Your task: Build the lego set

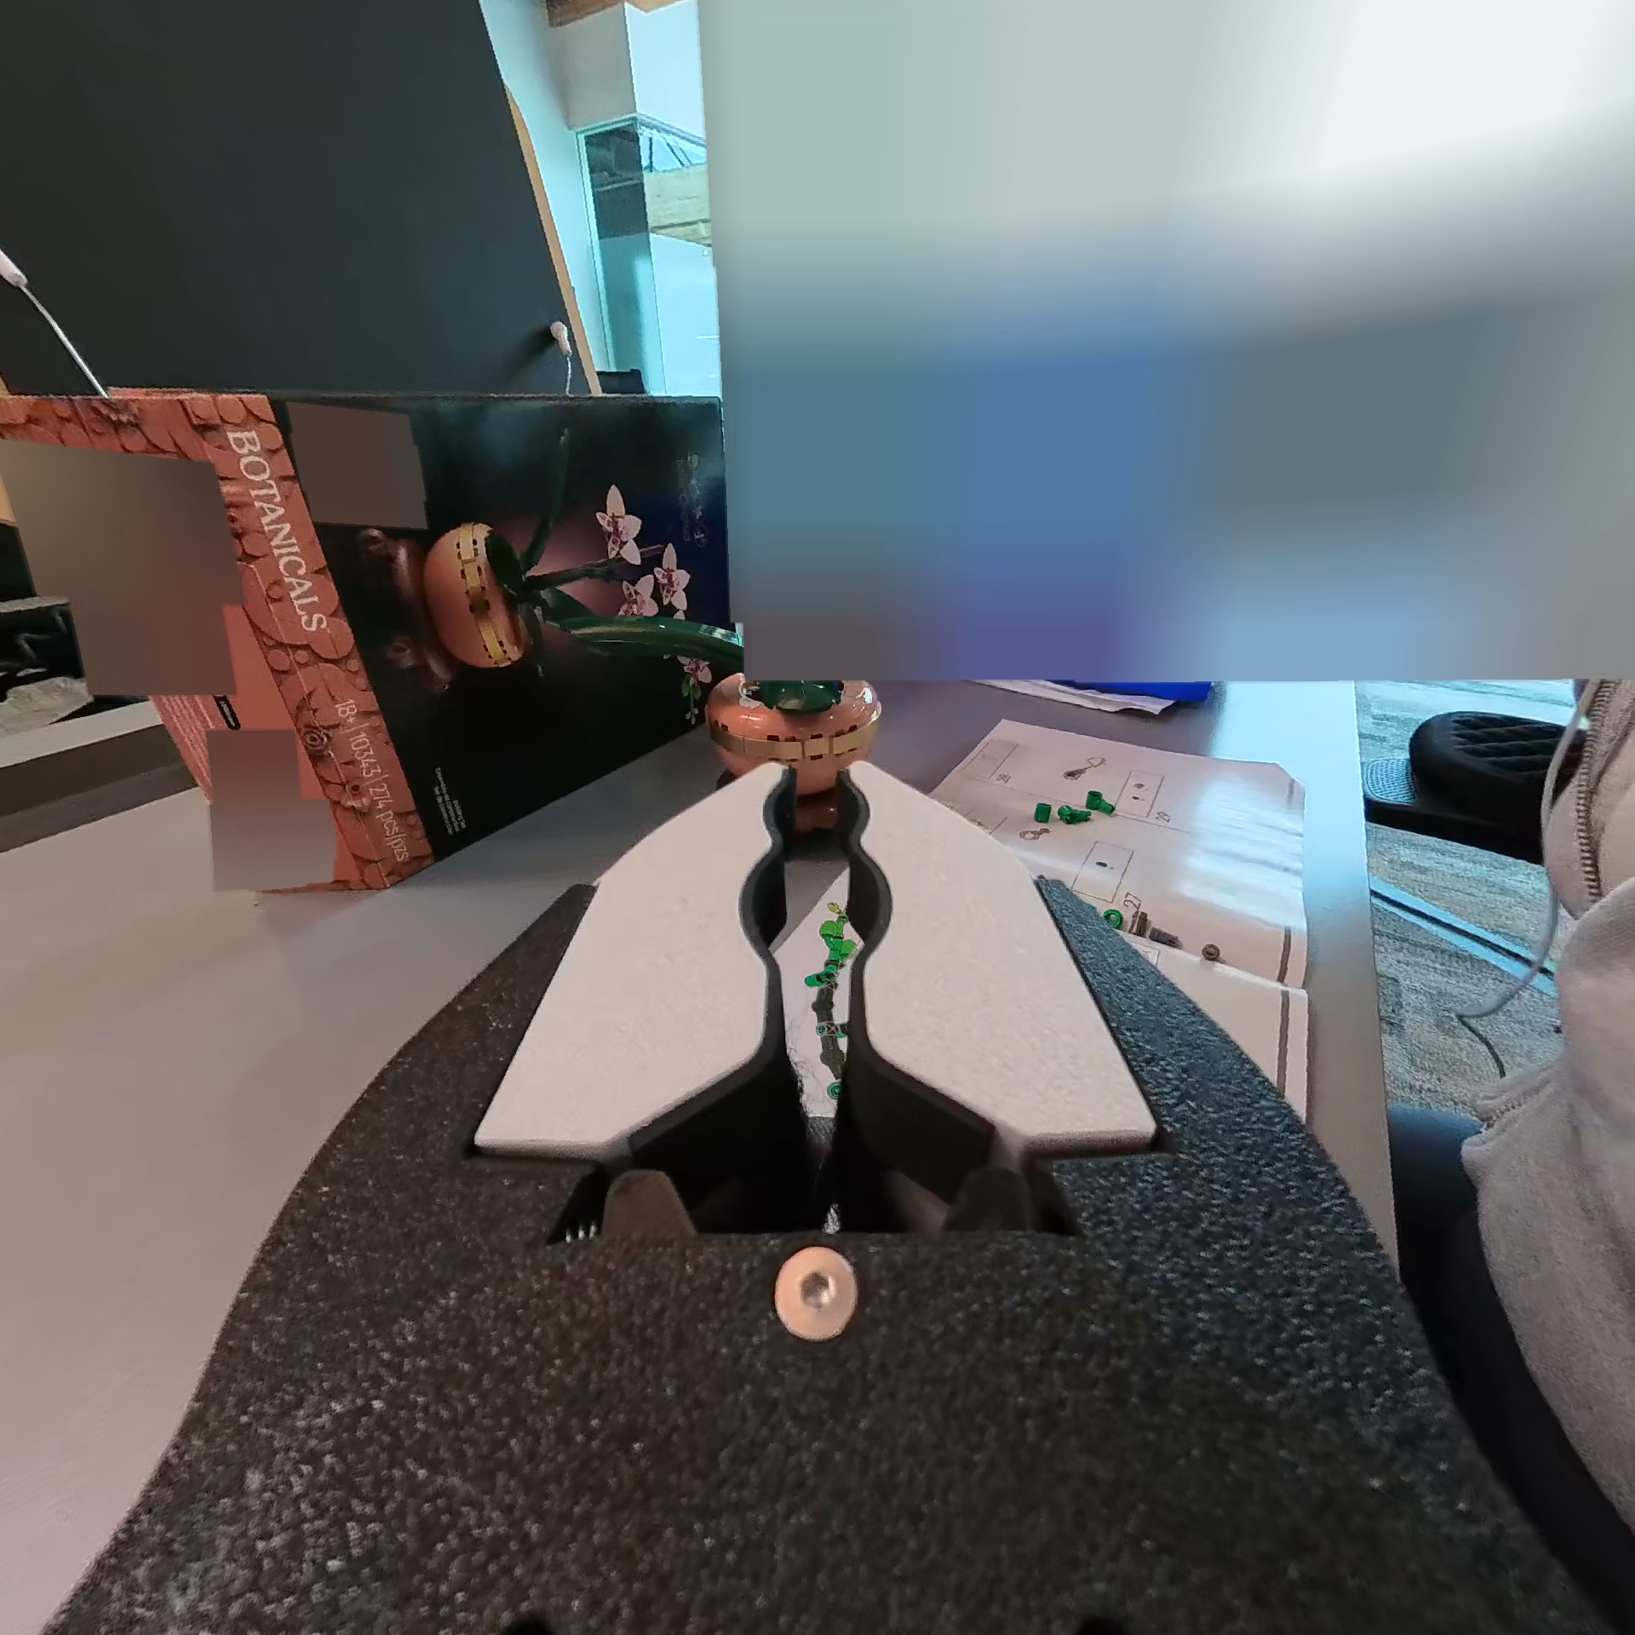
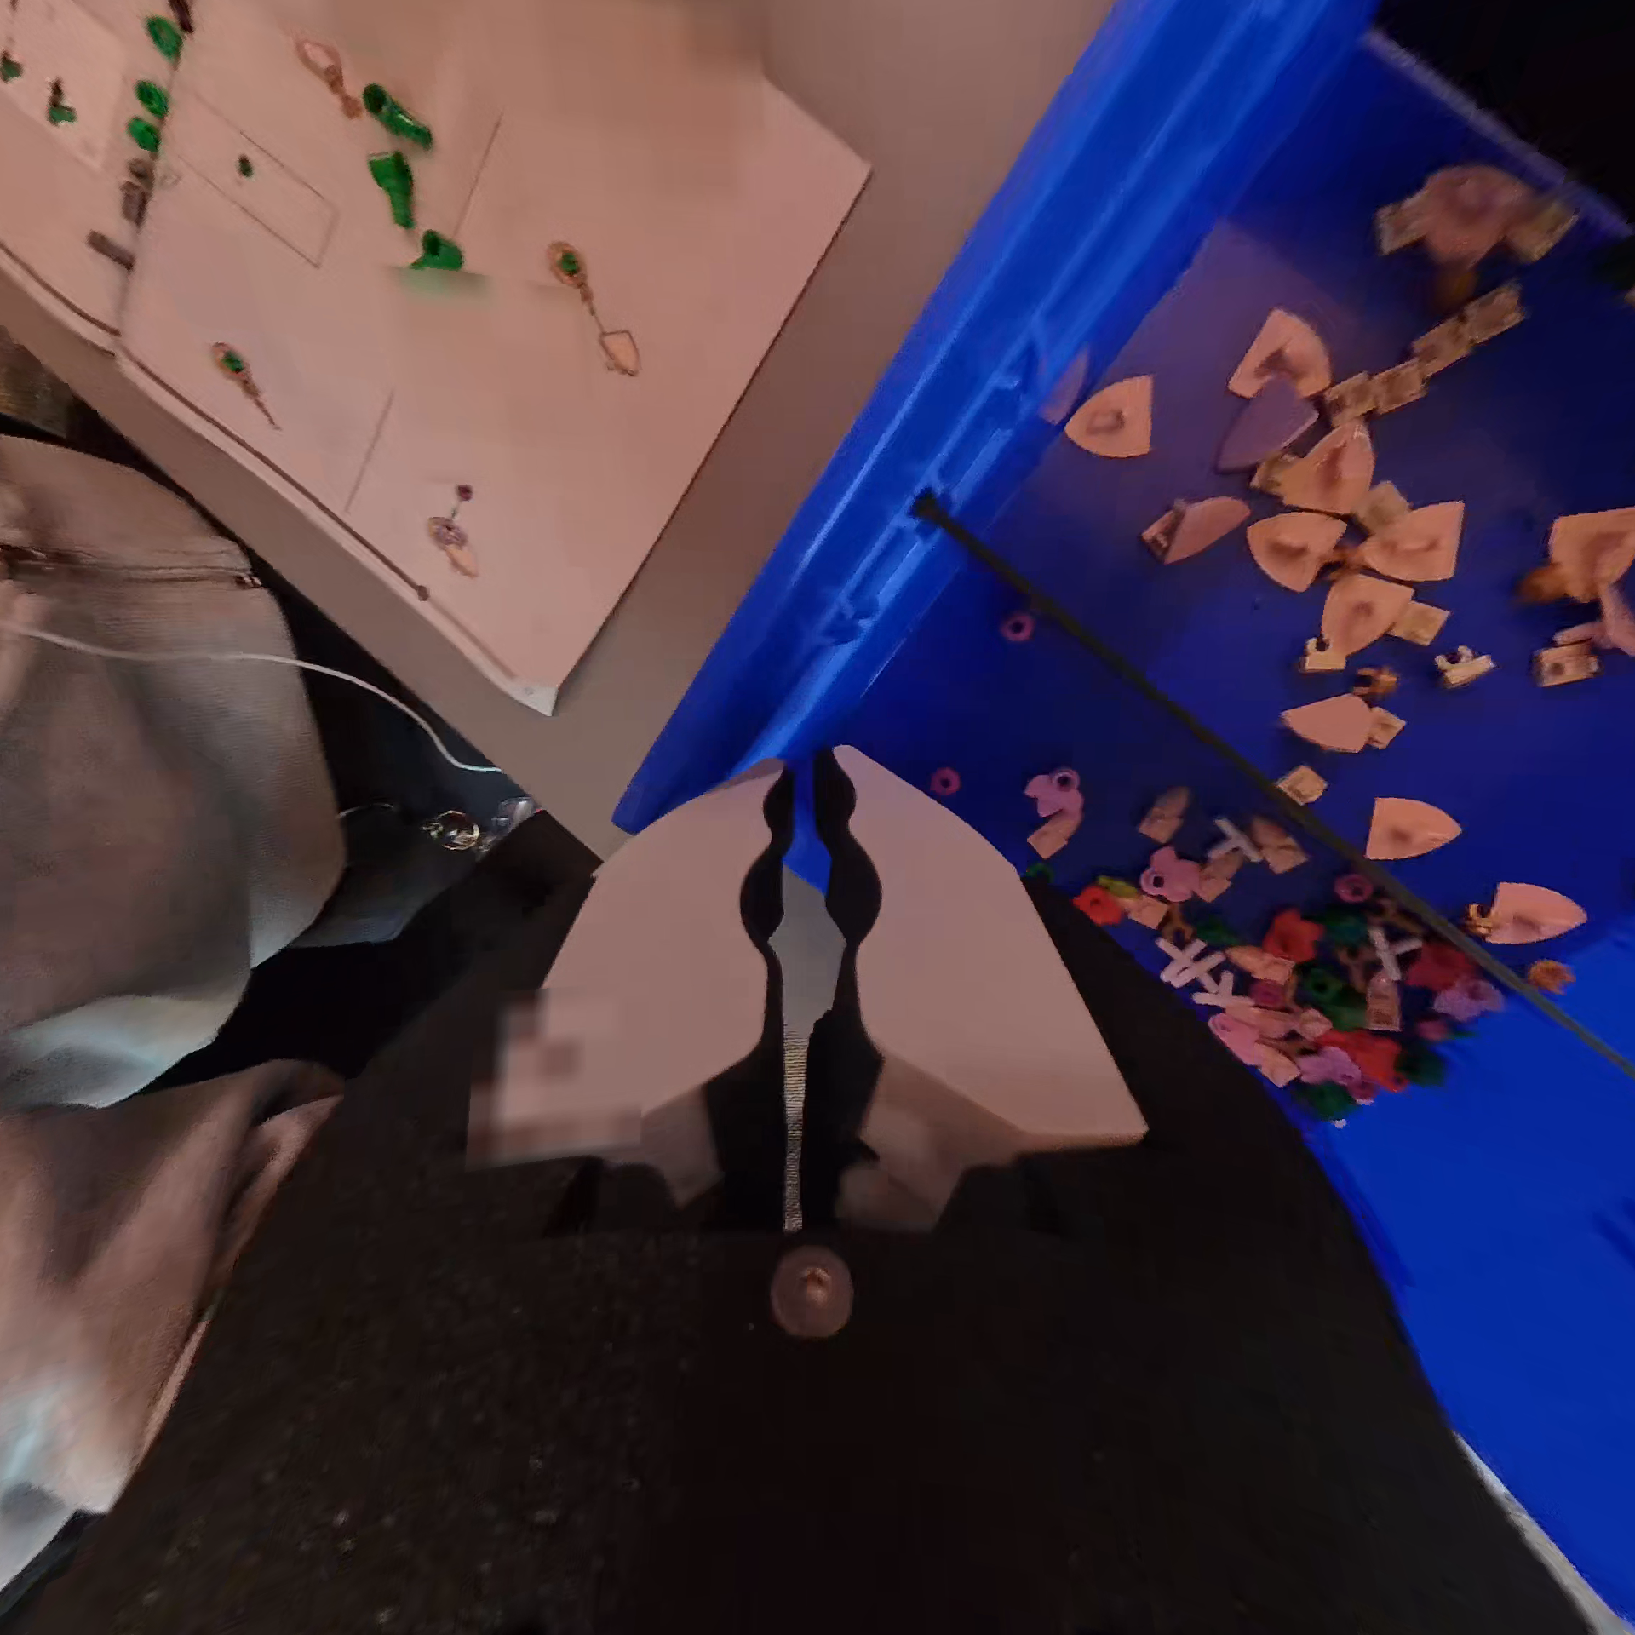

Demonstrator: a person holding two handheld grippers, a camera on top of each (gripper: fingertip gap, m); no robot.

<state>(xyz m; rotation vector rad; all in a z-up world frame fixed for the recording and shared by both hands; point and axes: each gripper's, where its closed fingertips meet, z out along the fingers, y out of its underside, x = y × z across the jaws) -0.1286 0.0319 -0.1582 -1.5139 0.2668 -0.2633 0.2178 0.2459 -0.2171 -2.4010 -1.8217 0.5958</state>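
Observation:
In the left wrist view my left gripper (image 1: 816,783) is low over the grey table (image 1: 221,1017). Its fingertips stand a little apart, closed on the narrow foot of a small pink brick-built pot (image 1: 796,730) with a gold band and green leaves on top. A green brick stem (image 1: 827,964) lies on the table under the fingers. In the right wrist view my right gripper (image 2: 805,770) hovers at the near corner of a blue bin (image 2: 929,425). Its pads are slightly apart with only the blue wall showing between them. The view is motion-blurred.
A product box (image 1: 442,619) stands left of the pot. An open instruction booklet (image 1: 1150,840) with small green pieces (image 1: 1070,809) lies to the right and also shows in the right wrist view (image 2: 531,398). The bin holds tan pieces (image 2: 1327,531) and a mixed pile (image 2: 1309,991). A person's grey sleeve (image 1: 1575,1150) is close.

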